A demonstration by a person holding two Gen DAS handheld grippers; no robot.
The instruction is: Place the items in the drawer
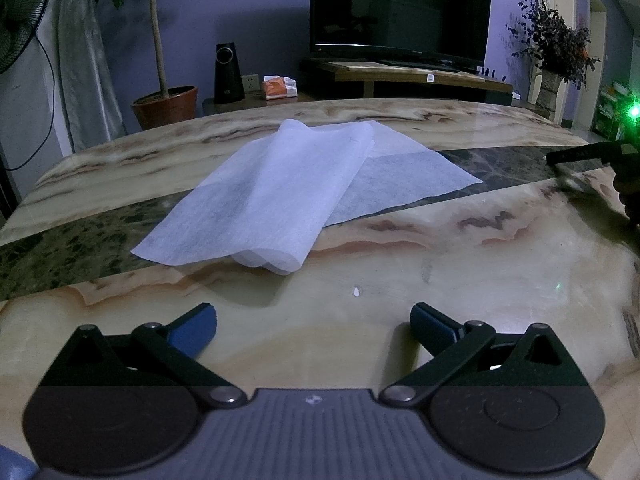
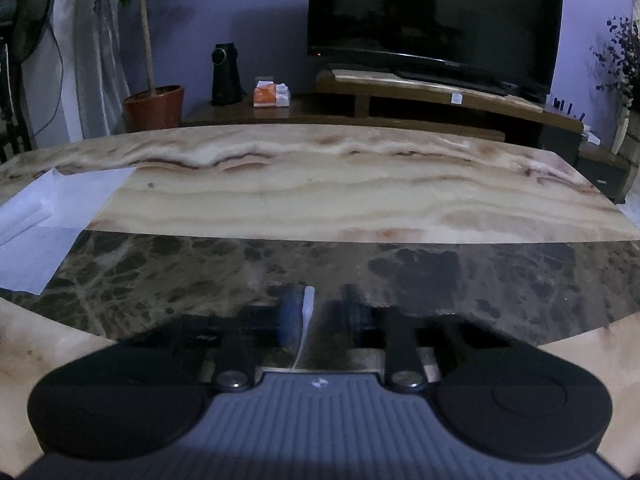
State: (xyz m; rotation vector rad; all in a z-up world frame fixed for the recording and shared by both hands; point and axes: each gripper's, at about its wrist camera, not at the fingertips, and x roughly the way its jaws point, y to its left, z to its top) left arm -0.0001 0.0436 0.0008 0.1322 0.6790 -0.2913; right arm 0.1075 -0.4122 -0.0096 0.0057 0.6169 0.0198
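Sheets of thin white fabric-like material (image 1: 280, 192), the only loose things that could be the task's items, lie on the marble worktop (image 1: 400, 320); no drawer shows in either view, so nothing here can be called stowed. Nearest in the left wrist view, the left gripper (image 1: 314, 326) hangs with its blue-padded fingers spread wide and empty, just short of the sheets' near folded edge. The right gripper (image 2: 320, 316) is blurred; its fingers stand close together, with a thin white sliver (image 2: 306, 320) beside the blue pad, but whether they pinch it I cannot tell. Beyond lie the sheets across the dark stone band, one folded over another. Farther off stands a television (image 1: 400, 8) on a low cabinet.
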